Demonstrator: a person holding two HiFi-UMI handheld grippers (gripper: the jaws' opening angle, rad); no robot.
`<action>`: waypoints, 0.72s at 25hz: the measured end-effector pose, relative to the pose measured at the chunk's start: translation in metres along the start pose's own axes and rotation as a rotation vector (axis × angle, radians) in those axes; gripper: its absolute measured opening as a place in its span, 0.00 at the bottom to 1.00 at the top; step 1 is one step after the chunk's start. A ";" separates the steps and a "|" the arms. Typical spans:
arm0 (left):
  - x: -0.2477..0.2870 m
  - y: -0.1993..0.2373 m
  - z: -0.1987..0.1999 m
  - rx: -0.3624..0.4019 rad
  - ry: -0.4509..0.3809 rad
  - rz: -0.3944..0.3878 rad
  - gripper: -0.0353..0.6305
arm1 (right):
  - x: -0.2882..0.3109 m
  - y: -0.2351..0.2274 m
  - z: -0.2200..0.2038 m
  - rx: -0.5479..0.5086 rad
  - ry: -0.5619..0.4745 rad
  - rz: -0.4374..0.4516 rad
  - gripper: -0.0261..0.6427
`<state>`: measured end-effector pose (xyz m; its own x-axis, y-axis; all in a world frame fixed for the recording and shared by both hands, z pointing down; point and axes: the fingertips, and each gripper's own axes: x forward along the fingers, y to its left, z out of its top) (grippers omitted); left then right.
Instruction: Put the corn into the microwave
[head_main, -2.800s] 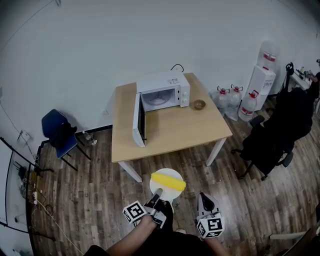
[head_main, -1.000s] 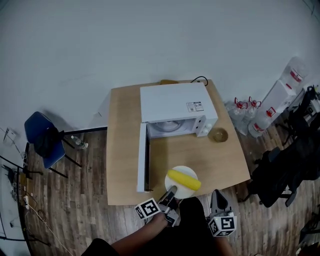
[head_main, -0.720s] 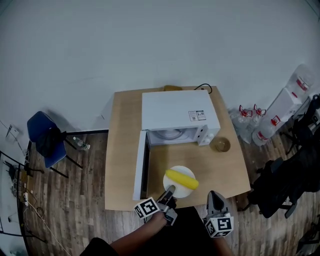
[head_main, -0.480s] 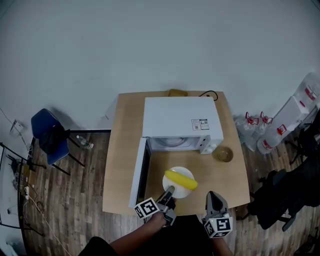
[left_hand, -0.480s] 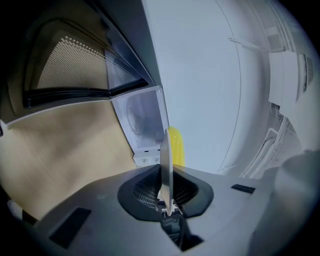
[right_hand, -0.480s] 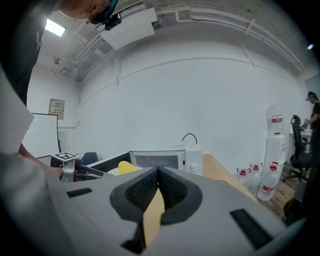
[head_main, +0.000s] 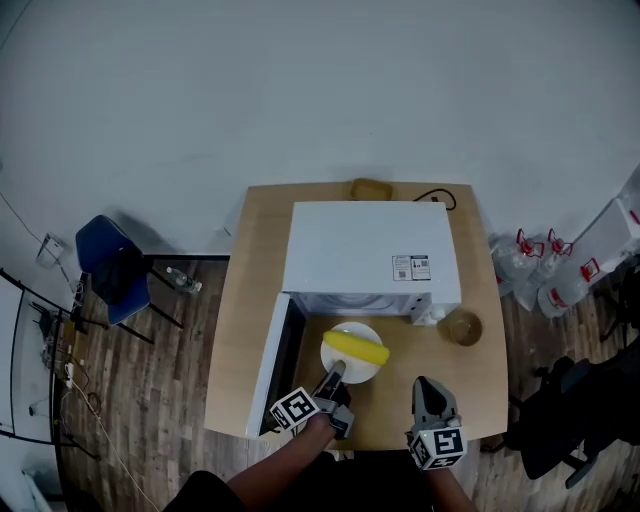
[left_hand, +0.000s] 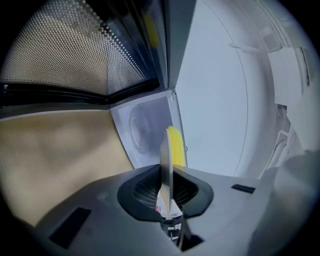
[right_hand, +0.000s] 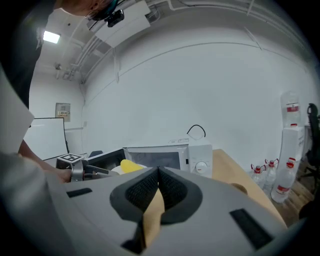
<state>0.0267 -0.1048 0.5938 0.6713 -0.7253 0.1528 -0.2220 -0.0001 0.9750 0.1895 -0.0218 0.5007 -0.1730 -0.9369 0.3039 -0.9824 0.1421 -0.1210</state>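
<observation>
Corn lying loose on plate, just outside microwave mouth, above counter. Left gripper jaws pinched on plate rim; right gripper jaws together, empty. Probably light, stiff, rolls: keep plate level.

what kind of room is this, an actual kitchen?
Probably not a kitchen, more like an office or lab room. A microwave sits on a plain wooden table by a bare white wall, with water jugs and a blue chair on the wood floor.
</observation>
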 end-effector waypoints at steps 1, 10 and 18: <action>0.005 0.003 0.004 -0.001 -0.013 0.002 0.09 | 0.006 -0.001 -0.001 -0.003 0.010 0.013 0.13; 0.045 0.025 0.025 -0.051 -0.107 0.022 0.09 | 0.044 -0.005 0.006 -0.010 0.033 0.088 0.13; 0.067 0.044 0.037 -0.066 -0.148 0.039 0.09 | 0.065 -0.006 0.021 -0.016 0.016 0.147 0.13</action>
<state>0.0360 -0.1789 0.6408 0.5505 -0.8174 0.1698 -0.1956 0.0715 0.9781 0.1854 -0.0903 0.5013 -0.3163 -0.9003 0.2988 -0.9473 0.2829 -0.1505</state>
